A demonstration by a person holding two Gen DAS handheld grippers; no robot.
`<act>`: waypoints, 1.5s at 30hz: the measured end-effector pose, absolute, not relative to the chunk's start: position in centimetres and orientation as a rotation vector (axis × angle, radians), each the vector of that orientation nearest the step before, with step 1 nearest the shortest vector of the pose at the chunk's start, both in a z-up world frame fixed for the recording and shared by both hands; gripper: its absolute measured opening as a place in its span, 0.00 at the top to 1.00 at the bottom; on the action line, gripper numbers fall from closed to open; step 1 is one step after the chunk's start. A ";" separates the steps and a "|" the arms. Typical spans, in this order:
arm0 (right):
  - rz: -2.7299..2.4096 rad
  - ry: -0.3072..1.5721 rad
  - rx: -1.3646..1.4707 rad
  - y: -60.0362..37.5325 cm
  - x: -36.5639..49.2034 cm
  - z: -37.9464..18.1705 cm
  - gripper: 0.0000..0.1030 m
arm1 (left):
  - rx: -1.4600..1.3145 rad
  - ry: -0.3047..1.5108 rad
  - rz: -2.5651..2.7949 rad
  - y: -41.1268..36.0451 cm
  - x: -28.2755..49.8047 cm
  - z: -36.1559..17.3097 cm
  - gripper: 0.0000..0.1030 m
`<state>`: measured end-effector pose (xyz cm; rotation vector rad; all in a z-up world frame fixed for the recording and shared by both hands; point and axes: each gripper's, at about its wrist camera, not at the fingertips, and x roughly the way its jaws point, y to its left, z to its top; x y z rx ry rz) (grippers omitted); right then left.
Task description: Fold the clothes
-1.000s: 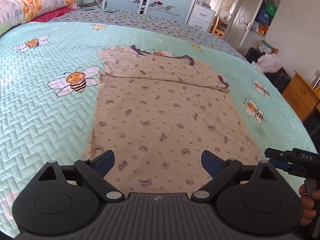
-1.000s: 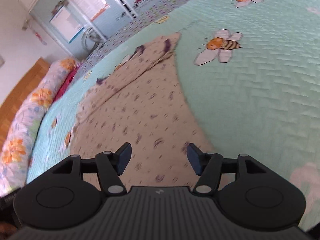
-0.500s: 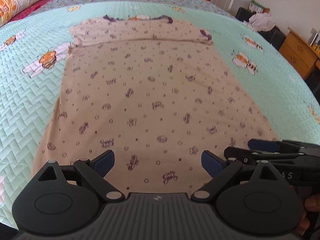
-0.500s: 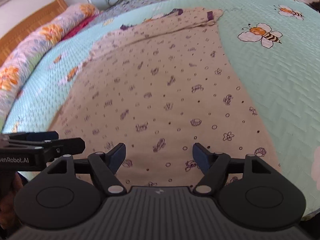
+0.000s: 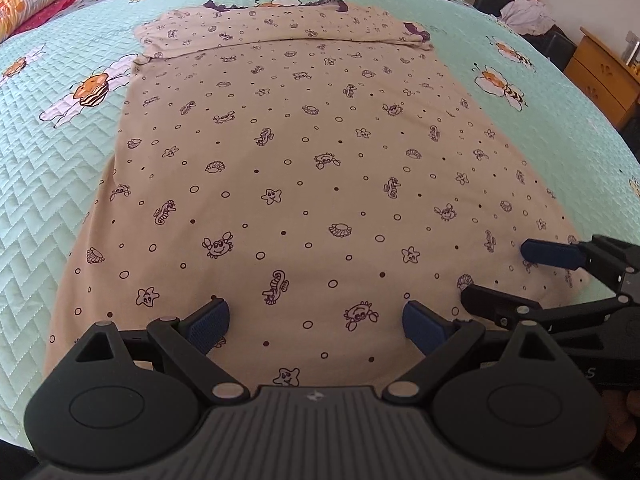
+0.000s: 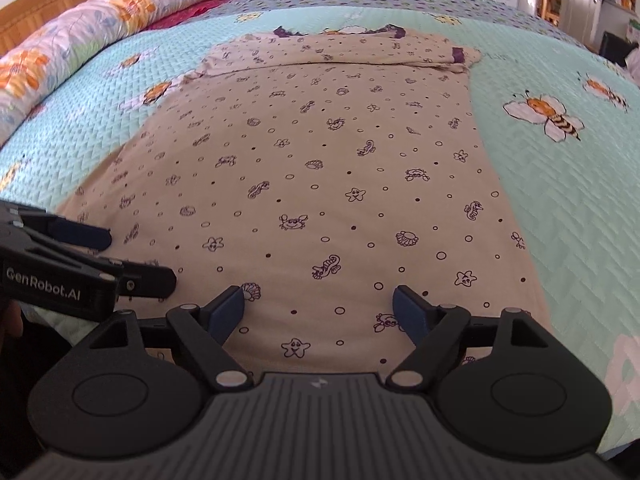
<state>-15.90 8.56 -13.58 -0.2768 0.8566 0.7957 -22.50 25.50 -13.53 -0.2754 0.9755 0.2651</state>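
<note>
Right wrist alone shows pillow [image 6: 80, 32] beside garment [image 6: 320, 184].

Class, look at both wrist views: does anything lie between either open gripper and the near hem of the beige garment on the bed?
Nothing visible does. The left gripper and right gripper hang with jaws open over the garment near its hem; only bare cloth lies between them.

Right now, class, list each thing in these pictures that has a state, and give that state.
Beige sea-creature-print garment: spread flat, far end folded over.
Left gripper: open, empty, over the near hem.
Right gripper: open, empty, over the near hem.
Mint bee-print quilted bedspread: smooth under the garment.
</note>
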 end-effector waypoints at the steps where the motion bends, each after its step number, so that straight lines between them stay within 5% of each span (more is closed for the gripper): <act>1: 0.799 0.851 -0.291 8.6 -16.0 -13.6 0.20 | -0.266 0.975 0.261 25.5 -22.6 -13.6 0.06; 13: 0.771 0.832 -0.455 3.8 -17.2 -13.4 0.20 | -0.148 0.994 0.266 27.0 -27.9 -13.1 0.09; 21: 0.775 0.752 -0.302 7.3 -15.3 -10.6 0.20 | -0.133 0.850 0.278 26.9 -25.7 -8.8 0.09; 27: 0.773 0.782 -0.304 9.6 -13.4 -12.7 0.20 | -0.180 0.965 0.352 29.1 -24.3 -13.7 0.11; 35: 0.680 0.820 -0.217 -0.2 -13.4 -13.2 0.20 | -0.269 0.913 0.420 32.2 -32.5 -12.5 0.12; 40: 0.707 0.765 -0.084 0.6 -13.7 -10.7 0.20 | -0.242 0.803 0.345 30.4 -29.5 -10.0 0.10; 45: 0.778 0.800 -0.170 6.3 -13.8 -12.1 0.20 | -0.262 0.899 0.375 31.8 -27.3 -13.5 0.13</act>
